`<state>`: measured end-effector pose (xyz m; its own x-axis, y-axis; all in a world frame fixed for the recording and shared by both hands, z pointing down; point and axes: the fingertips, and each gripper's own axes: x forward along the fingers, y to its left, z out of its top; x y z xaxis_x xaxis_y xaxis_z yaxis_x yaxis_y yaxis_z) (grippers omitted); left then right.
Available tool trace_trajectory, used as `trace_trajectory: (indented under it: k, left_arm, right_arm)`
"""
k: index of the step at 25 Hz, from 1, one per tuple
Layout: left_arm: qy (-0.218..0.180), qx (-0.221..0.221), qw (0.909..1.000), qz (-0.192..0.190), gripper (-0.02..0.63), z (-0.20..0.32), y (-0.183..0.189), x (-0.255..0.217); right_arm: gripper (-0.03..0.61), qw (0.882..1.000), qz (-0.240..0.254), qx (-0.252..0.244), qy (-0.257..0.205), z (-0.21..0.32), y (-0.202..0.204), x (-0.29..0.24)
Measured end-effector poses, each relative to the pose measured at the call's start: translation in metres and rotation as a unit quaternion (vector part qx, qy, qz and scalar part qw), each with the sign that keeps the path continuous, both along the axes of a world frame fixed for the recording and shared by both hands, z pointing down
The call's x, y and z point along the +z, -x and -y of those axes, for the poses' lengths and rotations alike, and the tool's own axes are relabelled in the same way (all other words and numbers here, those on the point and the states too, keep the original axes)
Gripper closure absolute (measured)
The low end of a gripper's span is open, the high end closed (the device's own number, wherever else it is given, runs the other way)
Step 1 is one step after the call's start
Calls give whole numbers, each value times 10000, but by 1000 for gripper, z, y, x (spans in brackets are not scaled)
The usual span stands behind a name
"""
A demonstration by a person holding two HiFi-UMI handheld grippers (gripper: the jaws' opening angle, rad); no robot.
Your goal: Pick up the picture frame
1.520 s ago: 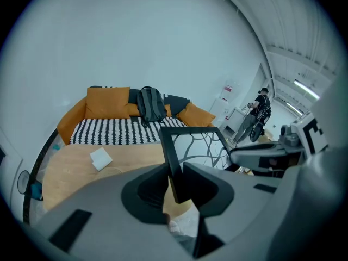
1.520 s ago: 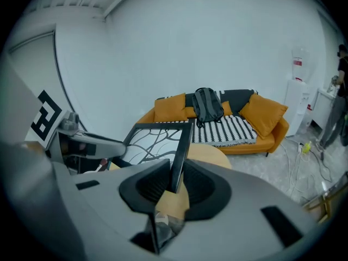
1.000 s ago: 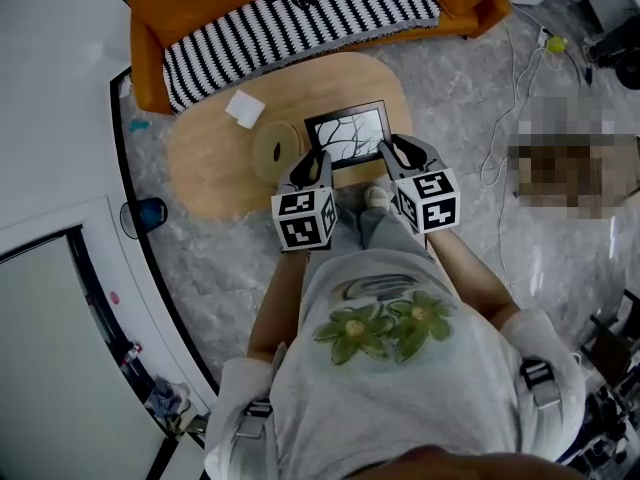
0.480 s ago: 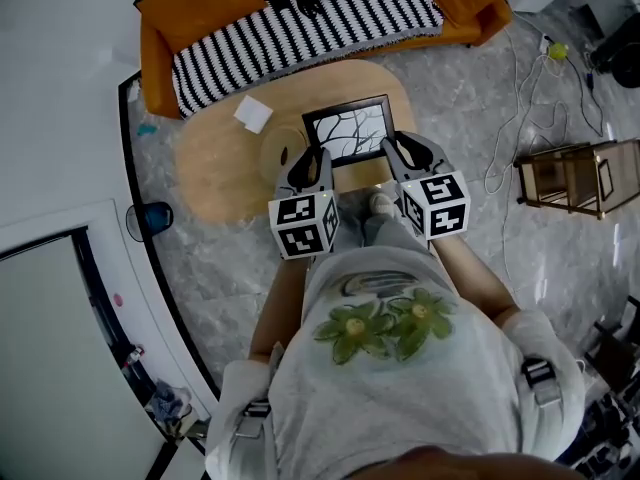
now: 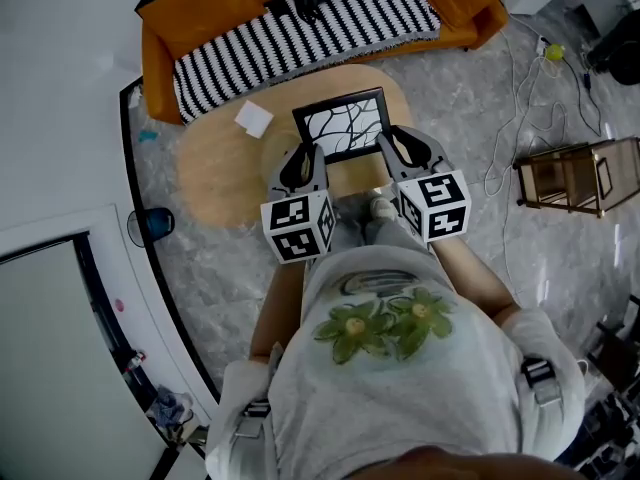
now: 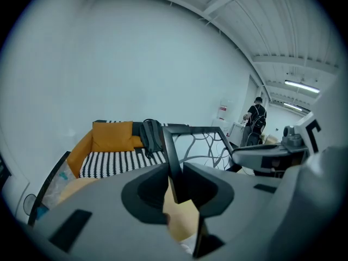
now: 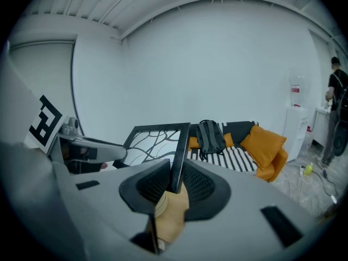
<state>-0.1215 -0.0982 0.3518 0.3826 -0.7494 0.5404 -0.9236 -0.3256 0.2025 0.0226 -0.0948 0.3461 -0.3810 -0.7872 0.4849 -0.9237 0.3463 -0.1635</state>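
A black-rimmed rectangular picture frame (image 5: 342, 125) with a branch pattern sits in the upper centre of the head view, over the near edge of an oval light wooden table (image 5: 215, 168). The left gripper (image 5: 303, 158) clamps its left rim and the right gripper (image 5: 400, 148) its right rim, each with jaws narrowly apart and pressed on the thin edge.

One picture frame (image 5: 340, 125); two claws: left claw (image 5: 308, 151), right claw (image 5: 390, 136); one table (image 5: 215, 163); one sofa (image 5: 190, 8).
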Motion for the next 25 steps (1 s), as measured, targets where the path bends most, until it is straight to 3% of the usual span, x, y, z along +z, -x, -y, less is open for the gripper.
trace_trajectory:
  k: [4, 25]
  left_arm:
    - [-171, -36, 9997, 181, 517, 1, 1, -13]
    - [-662, -167, 9974, 236, 520, -6, 6, -51]
  right_arm:
    - [499, 9999, 29, -38, -115, -1, 2, -12]
    - [502, 9987, 133, 7, -495, -5, 5, -47]
